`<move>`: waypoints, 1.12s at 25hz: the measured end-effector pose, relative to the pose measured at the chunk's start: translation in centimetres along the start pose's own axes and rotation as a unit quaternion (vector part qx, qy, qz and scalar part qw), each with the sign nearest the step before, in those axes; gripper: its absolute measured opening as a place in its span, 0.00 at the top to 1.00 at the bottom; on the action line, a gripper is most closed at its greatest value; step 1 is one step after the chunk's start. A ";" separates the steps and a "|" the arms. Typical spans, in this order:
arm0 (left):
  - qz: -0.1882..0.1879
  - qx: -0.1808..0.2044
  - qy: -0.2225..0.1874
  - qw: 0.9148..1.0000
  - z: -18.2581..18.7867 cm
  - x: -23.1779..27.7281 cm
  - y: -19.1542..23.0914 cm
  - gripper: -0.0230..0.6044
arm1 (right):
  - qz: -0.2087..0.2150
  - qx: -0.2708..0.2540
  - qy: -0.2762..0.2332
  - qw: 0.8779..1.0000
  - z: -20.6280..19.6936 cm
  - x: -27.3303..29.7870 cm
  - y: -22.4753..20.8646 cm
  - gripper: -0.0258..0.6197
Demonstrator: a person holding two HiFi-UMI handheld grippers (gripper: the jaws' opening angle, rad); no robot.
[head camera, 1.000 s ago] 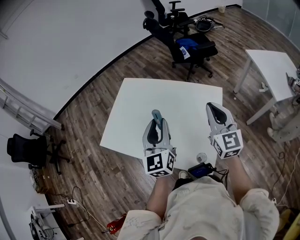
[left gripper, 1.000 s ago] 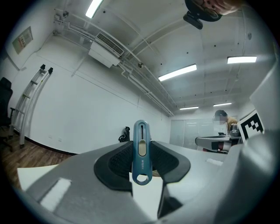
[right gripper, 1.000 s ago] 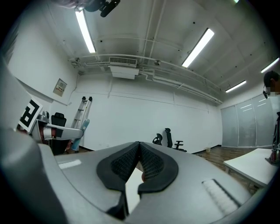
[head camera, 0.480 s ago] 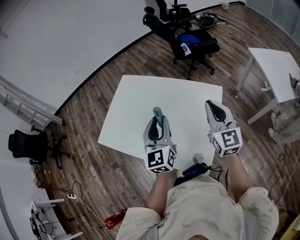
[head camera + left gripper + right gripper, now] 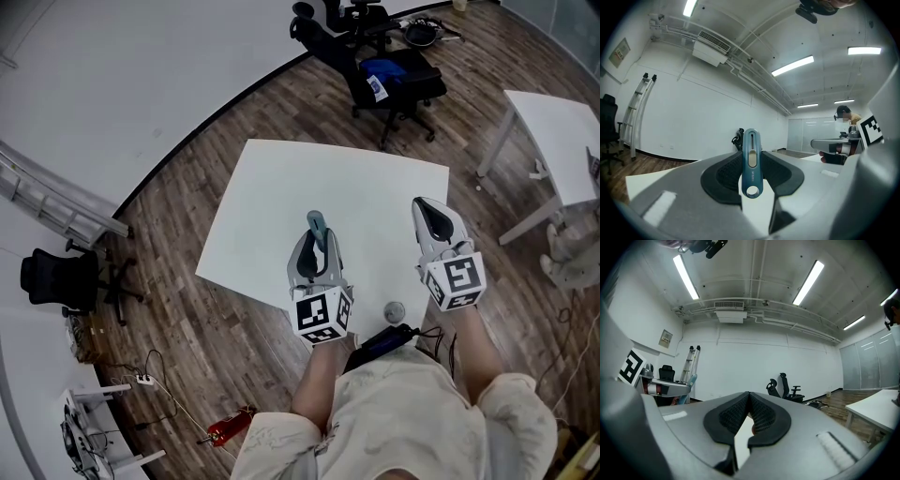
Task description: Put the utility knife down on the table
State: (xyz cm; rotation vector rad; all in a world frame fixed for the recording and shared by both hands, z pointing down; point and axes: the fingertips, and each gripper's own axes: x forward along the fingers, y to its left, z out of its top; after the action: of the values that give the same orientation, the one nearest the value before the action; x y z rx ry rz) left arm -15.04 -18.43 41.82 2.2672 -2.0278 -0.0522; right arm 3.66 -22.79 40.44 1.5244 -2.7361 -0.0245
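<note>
A teal-blue utility knife [image 5: 751, 164] with a grey slider stands upright between the dark pads of my left gripper [image 5: 752, 174], which is shut on it. In the head view the knife [image 5: 317, 228] sticks out past the left gripper [image 5: 316, 246], held above the near part of the white table [image 5: 281, 197]. My right gripper [image 5: 429, 217] hovers to the right over the table's near right side. Its pads [image 5: 761, 416] meet at the tips and hold nothing; the right gripper [image 5: 749, 405] is shut.
Black office chairs [image 5: 380, 66] stand beyond the table's far side. A second white table [image 5: 553, 131] is at the right. A ladder [image 5: 56, 202] leans at the left wall. A black chair [image 5: 56, 281] sits at the left. Cables and a red tool [image 5: 225, 428] lie on the wooden floor.
Both grippers have stayed nearly still, with the knife held the same way. The head view has shifted slightly, so the table and chairs sit a little higher in the picture.
</note>
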 end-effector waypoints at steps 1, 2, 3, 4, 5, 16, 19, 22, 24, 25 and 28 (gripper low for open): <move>0.000 0.001 0.001 1.000 -0.1 0.0 0.0 0.73 | 0.000 0.001 0.001 1.000 -0.1 0.0 0.0 0.95; 0.000 0.001 0.003 1.000 -0.1 0.0 -0.1 0.73 | 0.000 0.001 0.001 1.000 -0.1 0.0 0.0 0.95; 0.001 0.002 0.004 1.000 -0.2 0.0 0.0 0.73 | 0.001 0.001 0.002 1.000 -0.2 0.0 0.0 0.95; 0.003 0.003 0.006 1.000 -0.3 0.0 0.0 0.73 | 0.002 0.001 0.003 1.000 -0.2 0.0 0.1 0.95; 0.005 0.004 0.008 1.000 -0.4 0.0 0.1 0.73 | 0.004 0.001 0.003 1.000 -0.2 0.0 0.2 0.95; 0.019 0.011 0.041 0.999 -2.8 0.6 0.9 0.73 | 0.008 0.000 0.008 1.000 -0.3 -0.1 0.4 0.95; 0.022 0.011 0.051 0.998 -3.6 0.9 1.1 0.73 | 0.010 0.001 0.007 1.000 -0.3 0.0 0.6 0.95; 0.022 0.010 0.061 0.998 -4.5 1.2 1.4 0.73 | 0.010 0.000 0.007 1.000 -0.3 0.0 0.7 0.95; 0.022 0.007 0.070 0.997 -5.1 1.4 1.5 0.73 | 0.010 0.000 0.007 1.000 -0.3 0.1 0.8 0.95; 0.022 0.006 0.074 0.997 -5.5 1.5 1.6 0.73 | 0.010 0.000 0.006 1.000 -0.3 0.1 0.8 0.95; 0.021 0.003 0.085 0.996 -6.2 1.7 1.8 0.73 | 0.009 -0.001 0.006 1.000 -0.1 0.1 0.9 0.95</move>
State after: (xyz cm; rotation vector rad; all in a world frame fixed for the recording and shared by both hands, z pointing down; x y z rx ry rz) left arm -16.02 -19.99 48.26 2.1500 -1.9885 0.1450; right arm 2.83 -22.35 40.59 1.4942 -2.7400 -0.0178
